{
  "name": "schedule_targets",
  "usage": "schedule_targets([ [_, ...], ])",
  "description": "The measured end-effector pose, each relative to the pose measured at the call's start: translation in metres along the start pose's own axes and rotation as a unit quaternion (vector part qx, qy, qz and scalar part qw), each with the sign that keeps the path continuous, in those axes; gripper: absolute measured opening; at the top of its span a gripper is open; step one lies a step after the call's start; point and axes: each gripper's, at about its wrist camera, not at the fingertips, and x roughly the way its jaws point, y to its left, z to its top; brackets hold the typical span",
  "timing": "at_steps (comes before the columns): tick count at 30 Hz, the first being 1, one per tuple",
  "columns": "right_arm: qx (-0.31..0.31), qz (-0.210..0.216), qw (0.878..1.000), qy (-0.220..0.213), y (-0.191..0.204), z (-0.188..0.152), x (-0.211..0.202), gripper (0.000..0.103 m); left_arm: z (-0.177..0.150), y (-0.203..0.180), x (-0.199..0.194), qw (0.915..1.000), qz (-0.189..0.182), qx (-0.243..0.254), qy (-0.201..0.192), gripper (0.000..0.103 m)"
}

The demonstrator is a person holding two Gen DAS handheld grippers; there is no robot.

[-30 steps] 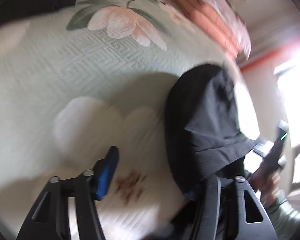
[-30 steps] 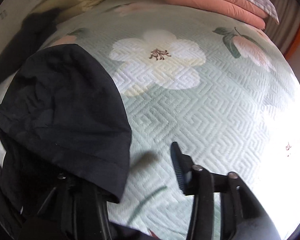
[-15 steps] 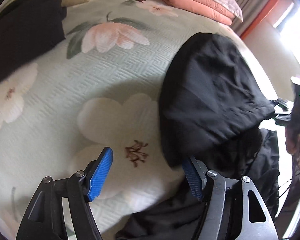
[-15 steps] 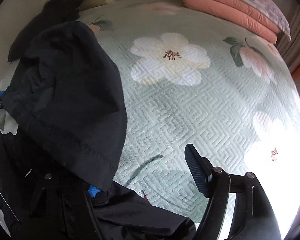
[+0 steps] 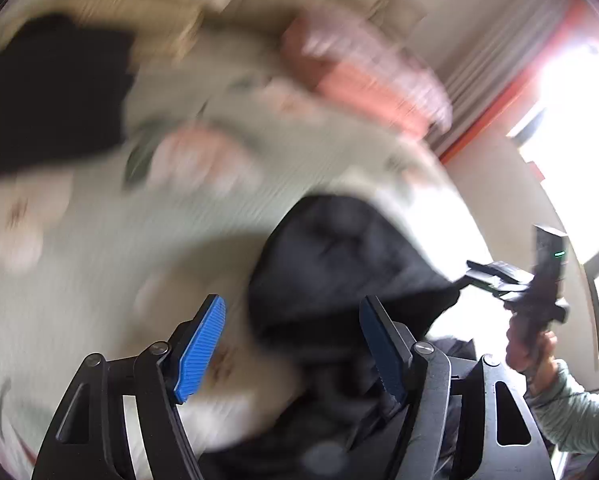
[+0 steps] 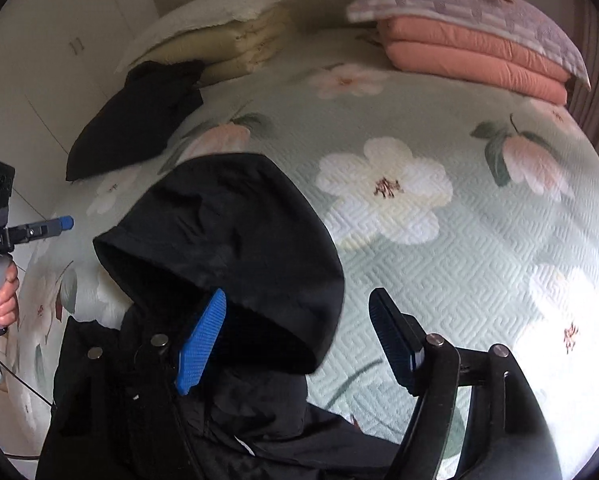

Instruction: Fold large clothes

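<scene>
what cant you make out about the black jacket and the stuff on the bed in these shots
- Left wrist view: motion blur smears the bedspread, the pink bedding and the jacket hood; no detail reads.
- Right wrist view: the black jacket is cut off by the bottom edge, so sleeves and hem are unseen.
- Right wrist view: the second black garment is a dark lump; its type is unclear.

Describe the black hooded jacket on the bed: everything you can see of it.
The black hooded jacket looks like thin, matte, slightly crinkled fabric. Its hood lies spread toward the pillows, opening facing the bed's left edge, hem stitched. The body is bunched at the near edge, with a front zipper line. It rests on the floral quilt. The right gripper is open above it; whether its blue pad touches is unclear.
</scene>
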Motion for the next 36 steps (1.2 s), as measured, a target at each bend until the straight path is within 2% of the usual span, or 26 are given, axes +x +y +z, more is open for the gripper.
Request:
schedule_targets([
  [2, -0.024, -0.016, 1.000, 0.001, 0.019, 0.015, 0.017, 0.077, 0.013, -0.031, 0.010, 0.9993, 0.004, 0.035, -0.010, 0.078],
  [3, -0.035, -0.022, 0.999, 0.008, 0.029, 0.019, 0.026, 0.077, 0.018, -0.049, 0.030, 0.9974, 0.036, 0.062, 0.007, 0.078],
  [6, -0.057, -0.040, 0.997, 0.042, 0.044, 0.024, 0.066, 0.076, 0.019, -0.058, 0.089, 0.9887, 0.093, 0.102, 0.058, 0.078],
  [8, -0.062, -0.040, 0.996, 0.059, 0.046, 0.020, 0.086, 0.075, 0.003, -0.040, 0.128, 0.9881, 0.081, 0.079, 0.104, 0.073],
  [10, -0.064, -0.043, 0.993, 0.087, 0.044, 0.011, 0.111, 0.068, -0.017, -0.019, 0.156, 0.9834, 0.094, 0.064, 0.141, 0.069],
  [11, -0.066, -0.045, 0.991, 0.103, 0.042, 0.005, 0.123, 0.067, -0.028, -0.008, 0.169, 0.9811, 0.099, 0.054, 0.157, 0.068],
  [12, -0.068, -0.044, 0.990, 0.118, 0.038, -0.003, 0.133, 0.066, -0.036, 0.000, 0.174, 0.9825, 0.092, 0.046, 0.155, 0.068],
  [13, -0.065, -0.041, 0.989, 0.124, 0.035, -0.011, 0.142, 0.066, -0.039, 0.003, 0.174, 0.9847, 0.087, 0.044, 0.145, 0.068],
  [16, -0.050, -0.030, 0.993, 0.105, 0.026, -0.025, 0.149, 0.067, -0.043, 0.005, 0.173, 0.9858, 0.087, 0.050, 0.135, 0.068],
  [19, -0.045, -0.030, 0.992, 0.112, 0.025, -0.021, 0.147, 0.068, -0.041, -0.003, 0.169, 0.9846, 0.095, 0.052, 0.137, 0.068],
  [20, -0.041, -0.024, 0.992, 0.118, 0.023, -0.017, 0.143, 0.068, -0.038, -0.004, 0.165, 0.9855, 0.090, 0.047, 0.136, 0.068],
  [21, -0.030, -0.014, 0.992, 0.121, 0.020, -0.011, 0.136, 0.068, -0.034, -0.006, 0.155, 0.9881, 0.071, 0.038, 0.131, 0.068],
  [24, -0.004, 0.031, 0.997, 0.065, 0.015, 0.017, 0.094, 0.068, -0.023, -0.019, 0.130, 0.9936, 0.030, 0.043, 0.100, 0.069],
  [26, -0.010, 0.035, 0.999, 0.038, 0.023, 0.037, 0.083, 0.068, -0.019, -0.023, 0.121, 0.9944, 0.022, 0.050, 0.090, 0.069],
  [28, -0.021, 0.029, 0.999, 0.033, 0.033, 0.052, 0.092, 0.068, -0.018, -0.021, 0.121, 0.9944, 0.023, 0.051, 0.089, 0.069],
  [32, -0.006, 0.034, 0.996, 0.081, 0.035, 0.062, 0.145, 0.068, -0.024, -0.005, 0.143, 0.9915, 0.038, 0.035, 0.119, 0.069],
  [36, 0.003, -0.002, 0.991, 0.131, 0.027, 0.056, 0.197, 0.068, -0.041, 0.006, 0.154, 0.9911, 0.029, 0.030, 0.126, 0.068],
])
